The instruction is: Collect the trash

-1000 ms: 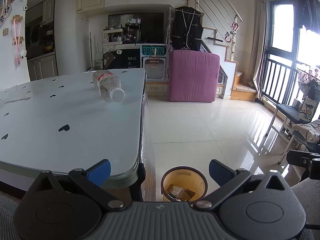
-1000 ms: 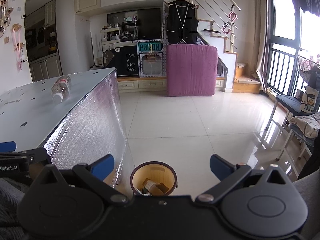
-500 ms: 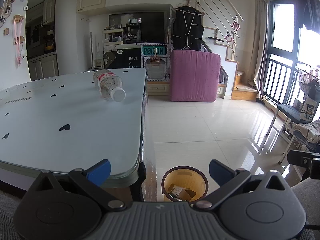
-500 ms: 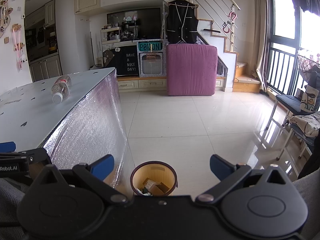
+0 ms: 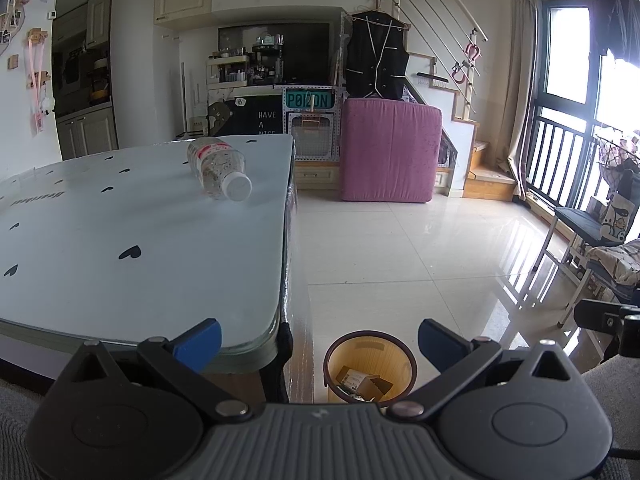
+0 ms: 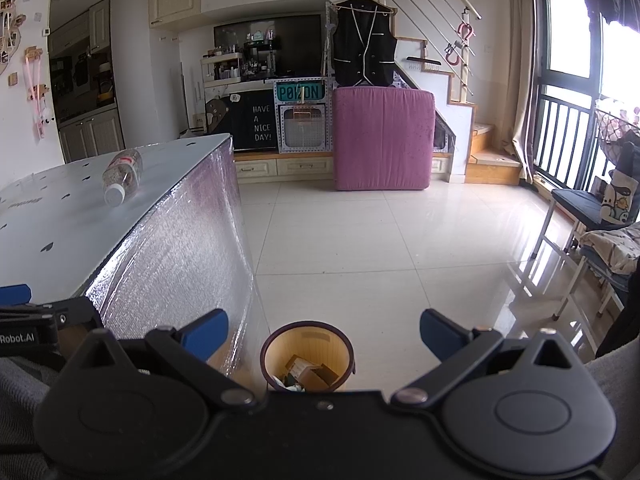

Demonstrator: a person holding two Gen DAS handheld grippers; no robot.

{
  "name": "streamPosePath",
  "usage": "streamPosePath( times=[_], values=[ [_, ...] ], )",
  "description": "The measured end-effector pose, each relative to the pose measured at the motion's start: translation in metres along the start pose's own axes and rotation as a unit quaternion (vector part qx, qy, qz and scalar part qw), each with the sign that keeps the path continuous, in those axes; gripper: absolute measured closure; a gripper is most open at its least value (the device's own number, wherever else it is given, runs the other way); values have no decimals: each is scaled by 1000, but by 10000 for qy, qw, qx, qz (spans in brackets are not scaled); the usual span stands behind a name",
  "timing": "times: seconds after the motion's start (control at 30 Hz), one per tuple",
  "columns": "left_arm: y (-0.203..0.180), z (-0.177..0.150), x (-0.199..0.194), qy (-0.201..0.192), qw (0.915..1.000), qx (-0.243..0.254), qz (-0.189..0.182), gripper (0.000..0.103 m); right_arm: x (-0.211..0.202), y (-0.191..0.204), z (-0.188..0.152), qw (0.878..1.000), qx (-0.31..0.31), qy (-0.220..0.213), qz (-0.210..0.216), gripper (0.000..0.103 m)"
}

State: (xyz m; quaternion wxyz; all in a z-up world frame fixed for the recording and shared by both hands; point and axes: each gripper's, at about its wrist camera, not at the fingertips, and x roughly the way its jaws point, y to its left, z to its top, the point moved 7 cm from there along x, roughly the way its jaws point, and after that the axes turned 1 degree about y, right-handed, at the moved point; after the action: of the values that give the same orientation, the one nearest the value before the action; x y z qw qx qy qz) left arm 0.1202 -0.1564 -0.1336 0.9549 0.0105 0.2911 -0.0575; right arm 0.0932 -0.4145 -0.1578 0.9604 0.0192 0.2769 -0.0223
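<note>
With both the left gripper (image 5: 316,338) and right gripper (image 6: 322,330) hanging spread wide and empty, the clear plastic bottle (image 5: 218,168) is lying on the white heart-print table (image 5: 132,240), awaiting a reach before dropping into the round yellow bin (image 5: 370,368).

The left claw (image 5: 319,340) fills the bottom of its frame: a grey ribbed body in the middle, two black rounded housings with round caps at lower left and right, black linkage bars joined by silver screws, and blue fingertips (image 5: 198,338). The right claw (image 6: 323,333) has the same black housings, silver screws and blue tips, but a smooth black middle. At its left edge a black bar bears white "Robot.AI" lettering. Grey fabric shows in the bottom corners.
</note>
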Motion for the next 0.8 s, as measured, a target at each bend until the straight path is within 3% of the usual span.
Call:
streamPosePath(
  times=[0.8],
  values=[
    [-1, -2, -2, 7, 10000, -5, 13, 0, 0, -1, 0, 10000, 0, 1, 1, 0]
  ],
)
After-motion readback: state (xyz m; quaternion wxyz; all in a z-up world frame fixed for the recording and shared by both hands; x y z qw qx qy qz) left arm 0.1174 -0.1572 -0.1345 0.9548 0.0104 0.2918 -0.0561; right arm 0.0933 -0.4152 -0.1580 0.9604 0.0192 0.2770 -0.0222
